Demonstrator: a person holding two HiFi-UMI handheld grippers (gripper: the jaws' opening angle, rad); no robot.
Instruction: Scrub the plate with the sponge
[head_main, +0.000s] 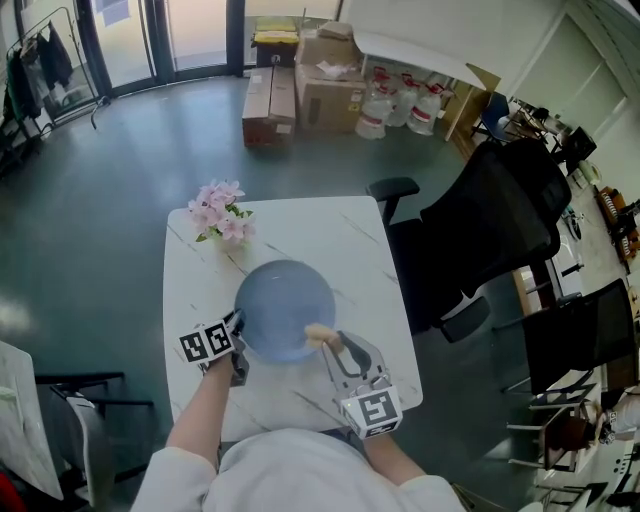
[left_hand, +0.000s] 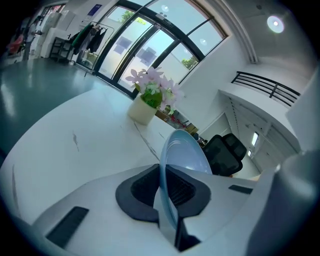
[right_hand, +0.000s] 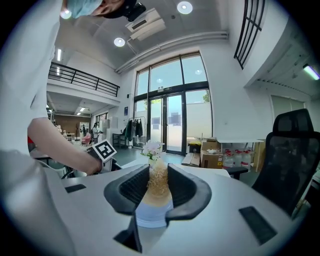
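Observation:
A pale blue plate (head_main: 284, 308) lies on the white marble table (head_main: 300, 235). My left gripper (head_main: 238, 322) is shut on the plate's left rim; in the left gripper view the plate (left_hand: 186, 155) stands edge-on between the dark pads. My right gripper (head_main: 328, 340) is shut on a tan sponge (head_main: 318, 333) that rests on the plate's near right part. In the right gripper view the fibrous sponge (right_hand: 158, 186) sits squeezed between the jaws, with the plate (right_hand: 150, 215) just beneath it.
A small pot of pink flowers (head_main: 222, 215) stands at the table's far left. A black office chair (head_main: 480, 235) is close to the table's right side. Cardboard boxes (head_main: 300, 90) lie on the floor beyond.

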